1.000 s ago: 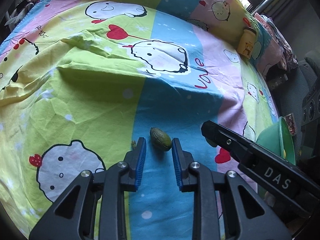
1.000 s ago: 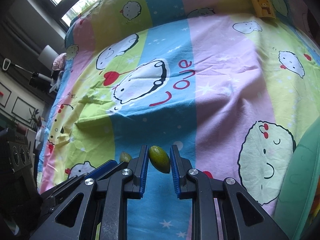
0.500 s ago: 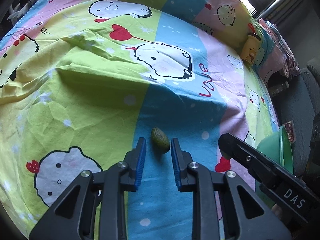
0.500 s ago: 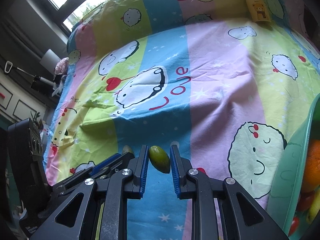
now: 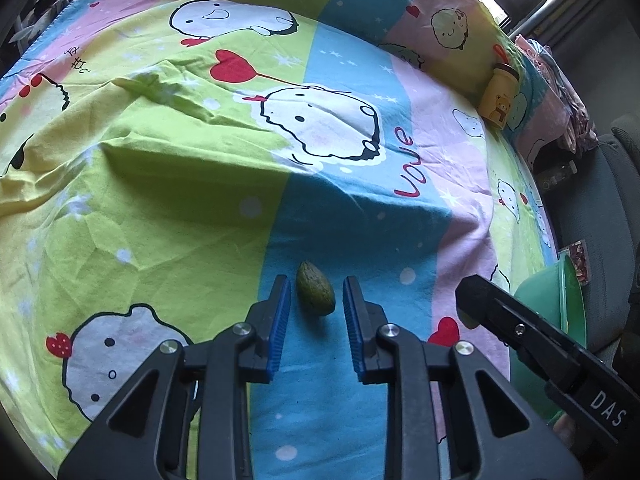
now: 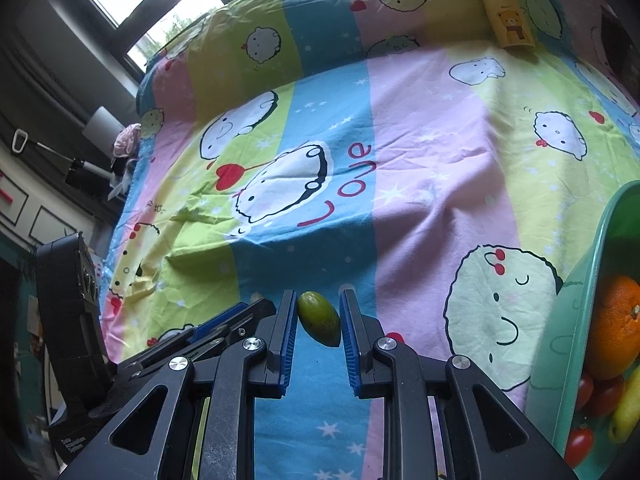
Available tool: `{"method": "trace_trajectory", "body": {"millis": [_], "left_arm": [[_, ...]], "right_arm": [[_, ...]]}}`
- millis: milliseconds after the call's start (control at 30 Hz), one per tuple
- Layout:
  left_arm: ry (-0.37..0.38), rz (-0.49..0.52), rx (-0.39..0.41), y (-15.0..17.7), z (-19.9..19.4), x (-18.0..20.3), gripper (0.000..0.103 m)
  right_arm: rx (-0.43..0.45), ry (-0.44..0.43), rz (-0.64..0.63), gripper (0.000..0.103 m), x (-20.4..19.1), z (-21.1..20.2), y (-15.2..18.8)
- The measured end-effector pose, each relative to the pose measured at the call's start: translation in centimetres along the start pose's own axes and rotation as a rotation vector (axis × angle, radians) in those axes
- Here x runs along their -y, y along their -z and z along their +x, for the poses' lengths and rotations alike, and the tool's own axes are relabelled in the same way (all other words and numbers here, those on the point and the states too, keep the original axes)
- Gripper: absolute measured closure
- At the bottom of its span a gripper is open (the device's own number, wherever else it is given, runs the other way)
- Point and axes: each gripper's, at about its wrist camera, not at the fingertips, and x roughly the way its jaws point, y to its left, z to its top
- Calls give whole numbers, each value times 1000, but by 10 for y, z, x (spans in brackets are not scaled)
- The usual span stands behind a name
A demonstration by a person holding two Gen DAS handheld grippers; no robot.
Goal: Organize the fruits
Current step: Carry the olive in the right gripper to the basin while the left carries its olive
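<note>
- Two small oval green fruits showed: a glossy one (image 6: 319, 323) pinched between the right gripper's (image 6: 318, 322) blue pads.
- Dull wrinkled one (image 5: 315, 294) lay on the striped cartoon bedsheet (image 5: 160, 200) between the left gripper's (image 5: 315, 306) narrow untouching jaws.
- At three o'clock, the green plastic bowl (image 6: 576, 320) was cut off by the frame.

The bedsheet (image 5: 168, 184) is matt printed cloth, creased and wrinkled; the dark green fruit (image 5: 315, 294) has dull, rough skin; the lighter green fruit (image 6: 320, 323) looks smooth and faintly glossy; the basin (image 6: 576, 320) is smooth green plastic; the fingers (image 6: 286, 336) carry ribbed blue pads on matt black plastic with shiny metal screws.
</note>
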Motion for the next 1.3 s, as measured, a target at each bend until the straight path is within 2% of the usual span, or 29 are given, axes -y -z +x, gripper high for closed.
{"method": "trace_trajectory", "body": {"millis": [100,200,400,633,833,1033,1133,1300], "left_arm": [[-4,8,9,-1,1,1,78],[-13,10,17,-1,1,0,84],[-22,35,26,1,-2,5,84],[-30,136,113,12,-33,30,84],[-19,226,205,29,-70,53,84],[20,322,253,45,-97,88,84],[51,357,262,54,-105,108,84],[36,445,298,69,-108,150,84]], "right_arm": [[-1,-1,1,80,0,0,0],[1,0,1,80,0,-1,1],[7,-3,9,80,0,-5,2],[44,-15,17,80,1,-23,6],[108,-28,22,80,1,-54,13],[210,-23,29,80,7,-97,24],[256,14,38,80,18,-119,31],[327,88,116,80,51,-152,36]]}}
